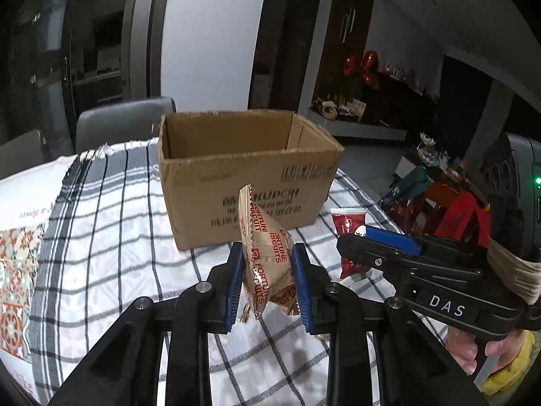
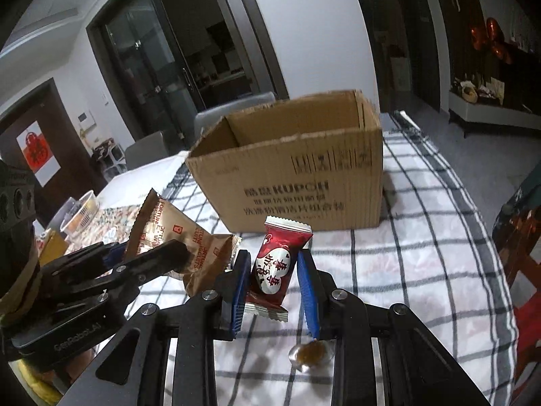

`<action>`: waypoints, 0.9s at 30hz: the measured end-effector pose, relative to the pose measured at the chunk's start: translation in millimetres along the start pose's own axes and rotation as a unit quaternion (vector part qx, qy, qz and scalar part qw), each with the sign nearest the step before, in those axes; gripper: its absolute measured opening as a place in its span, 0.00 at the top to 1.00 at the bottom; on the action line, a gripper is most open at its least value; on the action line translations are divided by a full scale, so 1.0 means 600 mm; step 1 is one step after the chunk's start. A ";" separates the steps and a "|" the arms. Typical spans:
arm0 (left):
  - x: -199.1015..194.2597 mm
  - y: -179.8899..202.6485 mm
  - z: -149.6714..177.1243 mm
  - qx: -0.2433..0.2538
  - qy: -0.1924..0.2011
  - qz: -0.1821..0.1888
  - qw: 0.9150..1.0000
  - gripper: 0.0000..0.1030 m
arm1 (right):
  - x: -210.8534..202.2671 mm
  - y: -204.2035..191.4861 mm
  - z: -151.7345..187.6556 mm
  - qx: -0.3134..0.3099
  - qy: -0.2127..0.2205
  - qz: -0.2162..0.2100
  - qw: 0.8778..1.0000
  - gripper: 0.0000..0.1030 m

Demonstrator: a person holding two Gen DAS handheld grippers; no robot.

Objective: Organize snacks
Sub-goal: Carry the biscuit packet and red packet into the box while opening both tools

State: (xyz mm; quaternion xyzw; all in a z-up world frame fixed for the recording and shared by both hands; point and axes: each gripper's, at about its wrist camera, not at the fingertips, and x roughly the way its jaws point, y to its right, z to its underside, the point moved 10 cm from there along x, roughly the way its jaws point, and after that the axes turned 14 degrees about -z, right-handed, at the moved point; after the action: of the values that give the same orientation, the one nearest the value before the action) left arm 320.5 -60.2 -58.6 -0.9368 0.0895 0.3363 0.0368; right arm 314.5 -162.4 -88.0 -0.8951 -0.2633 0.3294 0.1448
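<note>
An open cardboard box (image 1: 243, 182) stands on the checked tablecloth (image 1: 118, 237); it also shows in the right wrist view (image 2: 297, 169). My left gripper (image 1: 268, 264) is shut on a tan fortune biscuits packet (image 1: 267, 253) and holds it upright in front of the box; the packet also shows in the right wrist view (image 2: 179, 240). My right gripper (image 2: 275, 267) has a red candy packet (image 2: 274, 267) between its fingers, which stand slightly apart from the packet's right side. The red packet also shows in the left wrist view (image 1: 350, 223).
A small wrapped brown candy (image 2: 309, 353) lies on the cloth under my right gripper. Grey chairs (image 1: 125, 121) stand behind the table. A clear plastic tub (image 2: 83, 211) sits at the left. Red bags (image 1: 449, 209) are off the table's right edge.
</note>
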 end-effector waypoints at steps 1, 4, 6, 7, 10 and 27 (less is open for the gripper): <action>-0.004 0.000 -0.008 0.000 0.005 0.000 1.000 0.72 | -0.001 -0.002 -0.005 -0.001 0.003 -0.001 1.000 0.71; -0.012 -0.002 -0.029 0.000 0.018 -0.002 1.000 0.72 | -0.008 -0.007 -0.028 -0.008 0.013 -0.003 1.000 0.71; -0.019 -0.005 -0.047 -0.001 0.029 -0.004 1.000 0.72 | -0.013 -0.011 -0.048 -0.016 0.021 -0.002 1.000 0.71; -0.021 -0.006 -0.056 0.000 0.034 -0.005 0.999 0.72 | -0.015 -0.012 -0.055 -0.020 0.024 -0.002 1.000 0.71; -0.031 -0.008 -0.087 0.003 0.052 -0.009 0.999 0.72 | -0.020 -0.017 -0.084 -0.032 0.035 -0.002 0.999 0.71; 0.021 -0.033 -0.223 0.011 0.090 -0.022 0.996 0.72 | 0.015 0.010 -0.218 -0.076 0.046 0.008 0.996 0.71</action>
State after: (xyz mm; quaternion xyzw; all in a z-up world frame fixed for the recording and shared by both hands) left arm 417.3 -60.0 37.0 -0.9646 0.0753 0.2482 0.0467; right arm 409.8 -173.5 1.8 -0.9200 -0.2732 0.2676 0.0853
